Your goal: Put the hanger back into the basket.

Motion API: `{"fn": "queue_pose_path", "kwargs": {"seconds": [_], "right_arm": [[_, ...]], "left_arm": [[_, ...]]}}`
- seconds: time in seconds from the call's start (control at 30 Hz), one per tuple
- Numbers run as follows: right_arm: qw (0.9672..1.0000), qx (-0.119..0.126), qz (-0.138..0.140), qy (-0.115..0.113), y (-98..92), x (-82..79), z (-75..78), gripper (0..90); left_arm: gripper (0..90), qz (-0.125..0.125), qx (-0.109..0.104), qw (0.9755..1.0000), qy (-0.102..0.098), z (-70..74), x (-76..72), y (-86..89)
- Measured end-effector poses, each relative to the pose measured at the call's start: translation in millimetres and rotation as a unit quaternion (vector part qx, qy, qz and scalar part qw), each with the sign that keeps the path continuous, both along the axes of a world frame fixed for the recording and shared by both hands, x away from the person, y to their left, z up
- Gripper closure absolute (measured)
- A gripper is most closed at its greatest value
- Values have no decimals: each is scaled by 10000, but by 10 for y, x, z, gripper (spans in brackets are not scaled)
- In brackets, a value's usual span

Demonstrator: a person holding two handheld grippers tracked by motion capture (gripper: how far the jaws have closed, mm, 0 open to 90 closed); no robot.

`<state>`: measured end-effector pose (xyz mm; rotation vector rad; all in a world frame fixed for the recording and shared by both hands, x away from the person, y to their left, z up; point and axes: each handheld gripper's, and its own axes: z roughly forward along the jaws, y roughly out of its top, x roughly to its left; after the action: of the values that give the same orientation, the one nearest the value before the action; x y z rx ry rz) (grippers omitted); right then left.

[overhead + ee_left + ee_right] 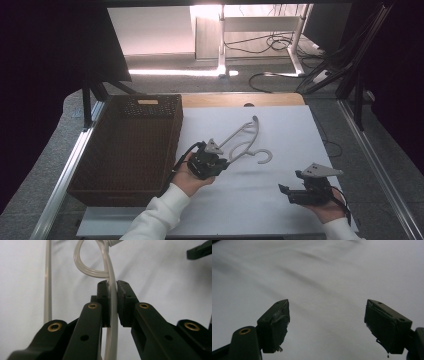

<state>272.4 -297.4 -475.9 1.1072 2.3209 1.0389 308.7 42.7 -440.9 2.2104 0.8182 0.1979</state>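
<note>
The left gripper (pixel 113 287) pinches the light, stiff hanger (pixel 243 138) on its thin rod (likely slippery); right gripper (pixel 327 322) spread.

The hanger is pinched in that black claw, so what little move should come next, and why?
Probably carry the hanger sideways toward the brown basket. The left gripper is shut on the hanger's thin bar, and the basket sits open right beside that hand. The right gripper hangs open over the white sheet, holding nothing, so it likely need not help.
</note>
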Motion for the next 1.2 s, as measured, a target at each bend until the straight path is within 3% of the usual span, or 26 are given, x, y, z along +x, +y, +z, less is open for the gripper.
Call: {"fn": "queue_pose_path", "kwargs": {"seconds": [0.53,1.0,1.2], "right_arm": [[10000,-14,8,23,4,-3,-6,209],[10000,-26,4,28,10,6,-16,209],[10000,-21,1,27,8,6,-16,210]], "left_arm": [[821,153,-502,9985,-164,322,-56,251],[821,241,-984,9943,-336,591,-176,510],[821,206,-1077,9926,-518,745,-275,592]]}}
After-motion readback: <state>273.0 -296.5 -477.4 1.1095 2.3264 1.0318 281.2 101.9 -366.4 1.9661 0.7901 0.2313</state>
